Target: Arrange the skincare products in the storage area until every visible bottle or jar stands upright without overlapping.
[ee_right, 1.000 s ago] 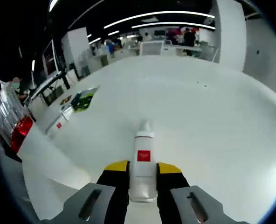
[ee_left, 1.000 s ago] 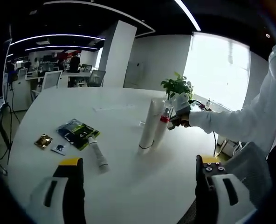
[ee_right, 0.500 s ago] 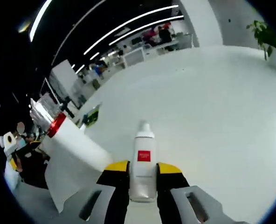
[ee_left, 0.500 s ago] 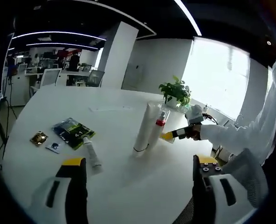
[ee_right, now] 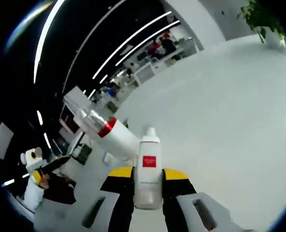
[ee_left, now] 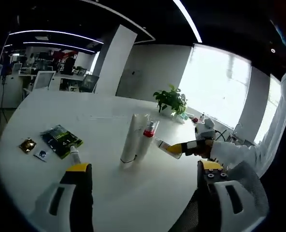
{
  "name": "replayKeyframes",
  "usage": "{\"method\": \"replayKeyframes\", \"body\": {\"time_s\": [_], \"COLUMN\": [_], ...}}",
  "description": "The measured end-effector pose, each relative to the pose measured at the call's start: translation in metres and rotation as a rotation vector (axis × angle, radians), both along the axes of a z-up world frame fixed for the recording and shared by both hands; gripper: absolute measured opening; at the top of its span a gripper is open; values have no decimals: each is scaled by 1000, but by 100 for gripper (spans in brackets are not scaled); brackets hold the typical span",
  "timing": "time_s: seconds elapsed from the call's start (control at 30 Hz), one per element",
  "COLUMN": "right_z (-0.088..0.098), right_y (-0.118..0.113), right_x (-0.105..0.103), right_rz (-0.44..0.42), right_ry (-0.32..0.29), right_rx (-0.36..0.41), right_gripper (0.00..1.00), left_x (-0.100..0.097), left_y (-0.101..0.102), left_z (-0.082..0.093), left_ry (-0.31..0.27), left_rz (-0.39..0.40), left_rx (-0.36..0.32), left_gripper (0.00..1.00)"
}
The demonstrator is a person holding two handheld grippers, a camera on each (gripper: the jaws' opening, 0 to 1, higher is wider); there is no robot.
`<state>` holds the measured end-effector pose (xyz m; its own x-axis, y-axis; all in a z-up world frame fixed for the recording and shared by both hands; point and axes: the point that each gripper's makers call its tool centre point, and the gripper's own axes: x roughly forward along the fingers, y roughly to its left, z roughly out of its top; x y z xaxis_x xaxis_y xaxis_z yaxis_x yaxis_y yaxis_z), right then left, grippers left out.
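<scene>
Ahead, in the left gripper view, our left claw [ee_left: 145,193] gapes wide with nothing in it above the white bench [ee_left: 109,193]; two tall tubes [ee_left: 135,137] stand upright mid-bench, a small tube [ee_left: 74,154] lies beside a green packet [ee_left: 61,140], and the right claw [ee_left: 174,149] reaches in from the right. In the right gripper view, that claw is clamped on a white bottle [ee_right: 149,169], just beside the red-banded tube [ee_right: 107,130].

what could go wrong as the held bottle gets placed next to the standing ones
The right hand-held gripper carries the white bottle tilted close to the upright white tube and red-collared bottle; a bump could topple them. The bottle could also tip if released tilted.
</scene>
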<state>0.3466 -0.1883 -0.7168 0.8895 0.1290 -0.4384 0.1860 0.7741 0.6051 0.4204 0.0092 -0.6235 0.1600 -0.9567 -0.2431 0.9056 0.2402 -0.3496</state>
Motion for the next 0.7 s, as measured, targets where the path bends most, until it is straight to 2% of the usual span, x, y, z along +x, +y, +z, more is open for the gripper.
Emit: {"method": "replayKeyframes", "body": {"time_s": [0.17,0.3,0.4,0.47,0.57,0.63,0.7], "right_z": [18,26,36,41,52,60,68], "right_y": [12,22,33,41,53,58,62], "right_x": [-12,-19,-22,-23,-24,-24,-23], "right_rz": [-16,0,8,22,54,65,77], "right_ry": [-63,-69,-104,-116,-137,-160,-180], "right_rx": [49,14,27,18,-14,-24,-52], "right_gripper": [13,13,13,13,13,13,13], "left_x": [-11,-22,-36,-51,-51,-48,-55], "left_y": [-10,-19,-27,-34,-44,-52,-63], "left_z": [7,5,5,7,14,22,27], "left_ry": [5,20,35,76,104,168,224], "left_rz": [-18,-46,-90,-148,-141,-130,-146], "left_rx": [-27,-24,-26,-37,-71,-120,-149], "left_gripper": [83,82,81,80,78,75,70]}}
